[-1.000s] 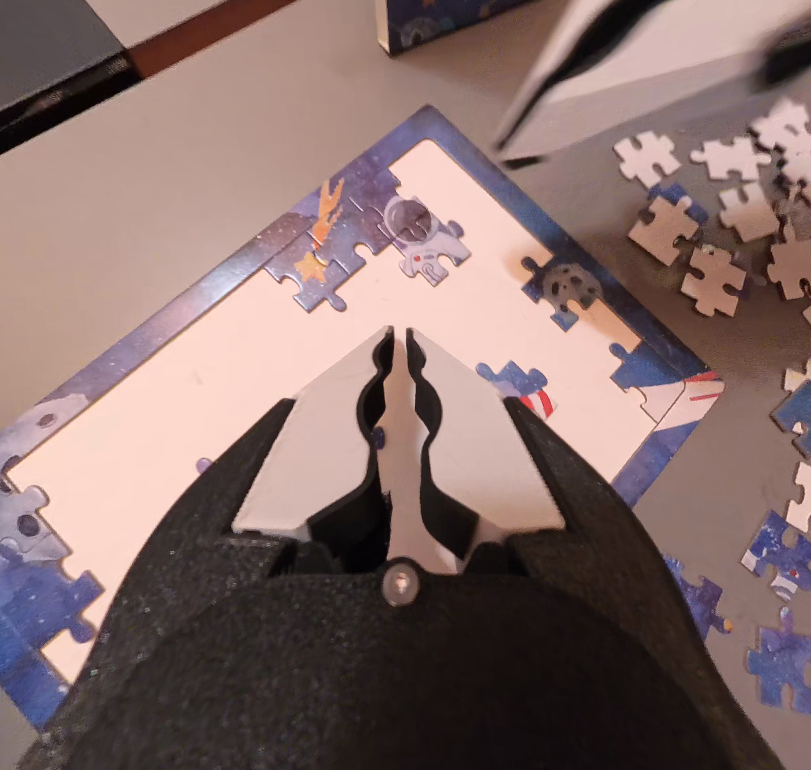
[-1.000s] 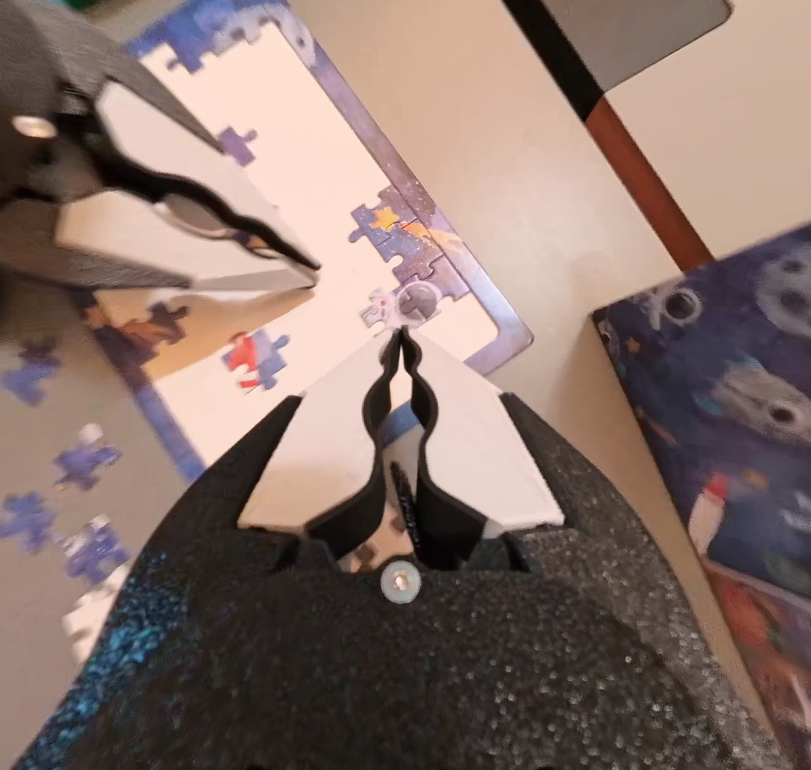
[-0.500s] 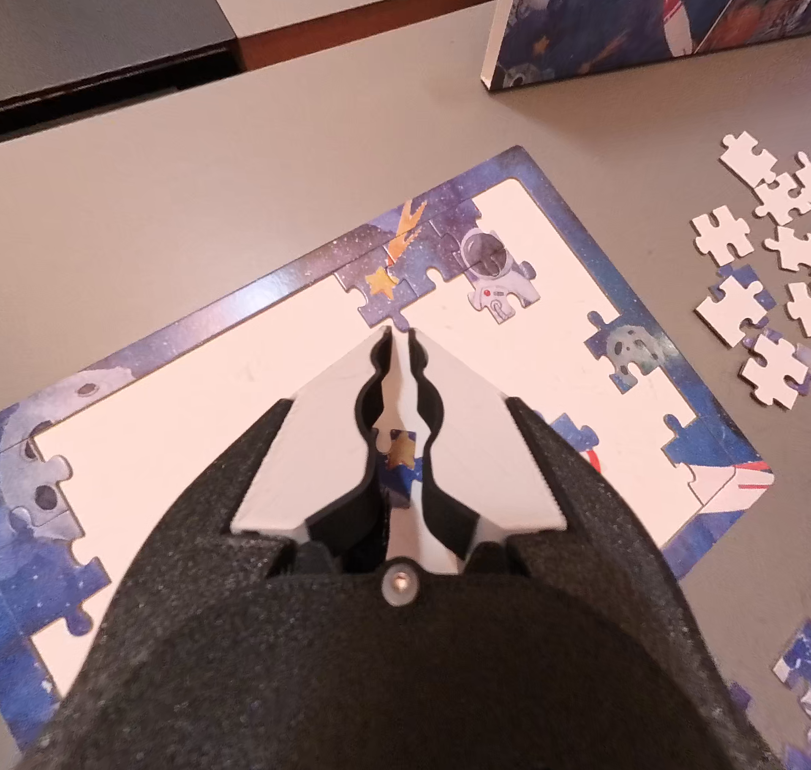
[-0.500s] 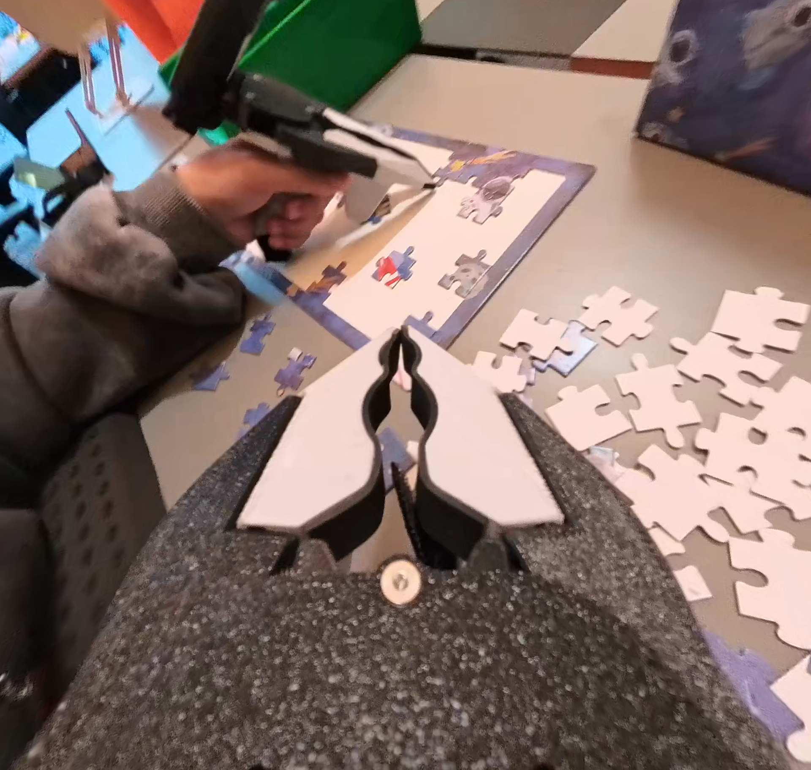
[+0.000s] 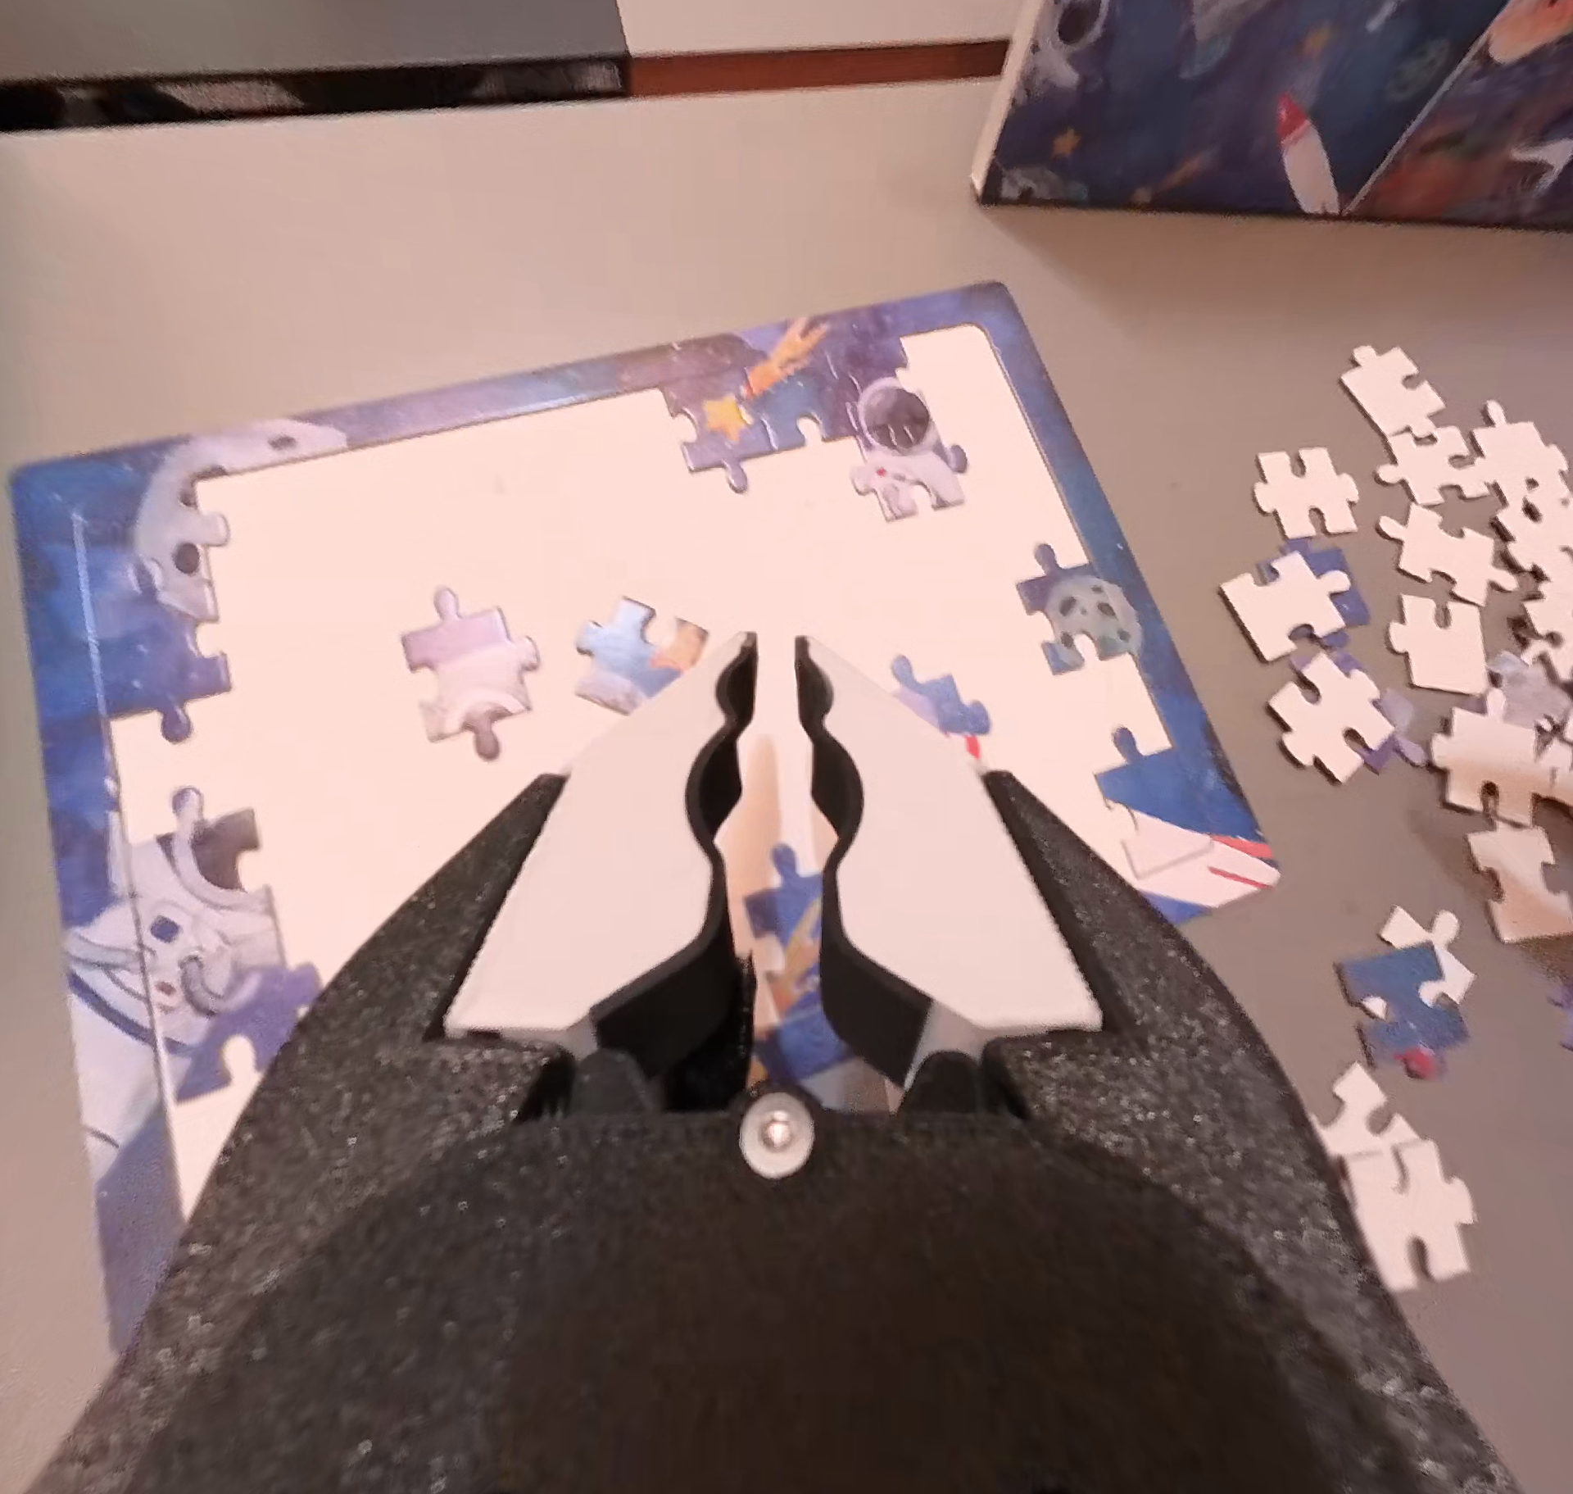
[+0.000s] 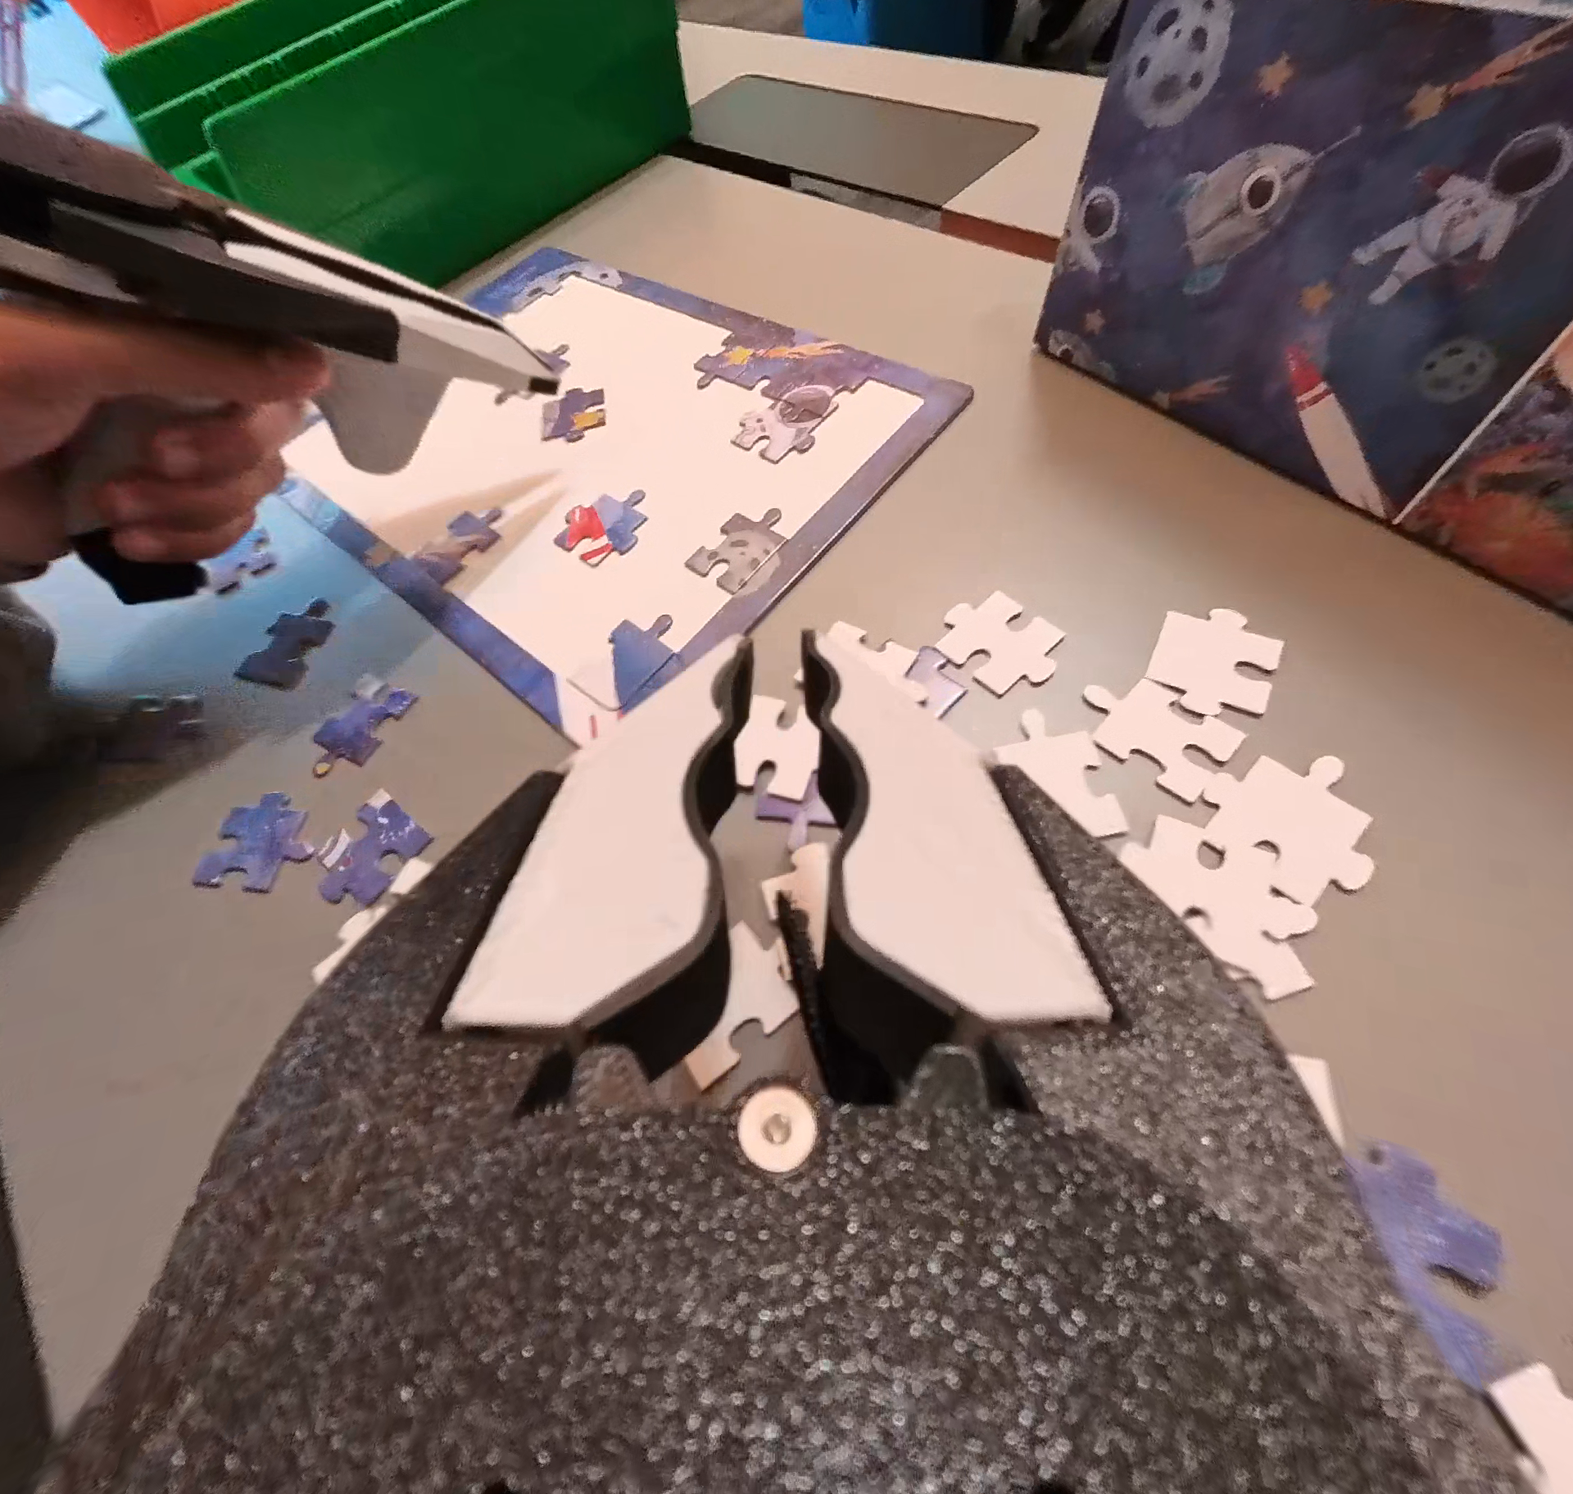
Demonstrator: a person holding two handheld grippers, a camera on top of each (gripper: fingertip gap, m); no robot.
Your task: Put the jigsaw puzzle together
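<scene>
The puzzle board [image 5: 511, 406] has a blue frame and a mostly bare white bed. A comet-and-star cluster [image 5: 766, 406] and an astronaut piece [image 5: 906, 453] sit at its far edge. A pale piece [image 5: 472, 665] and a blue-orange piece [image 5: 634, 653] lie loose in the middle. My left gripper [image 5: 776, 642] hovers over the board, slightly open and empty, with a blue piece [image 5: 783, 900] on the bed below its fingers. My right gripper [image 6: 777, 648] is slightly open and empty, low over the face-down white pieces [image 6: 1192, 772] right of the board [image 6: 928, 423].
The space-themed puzzle box [image 6: 1319, 261] stands at the back right. A green crate [image 6: 426, 116] stands behind the board. Loose blue pieces [image 6: 315, 840] lie on the table near the board's front. A hand [image 6: 170, 448] holds the left gripper [image 6: 540, 376]. Spacing between my two grippers at the tips: around 20 centimetres.
The right gripper has swung away from the board's astronaut corner to the loose pile, and its jaws have parted a little. The left gripper has drawn back over the board and opened slightly.
</scene>
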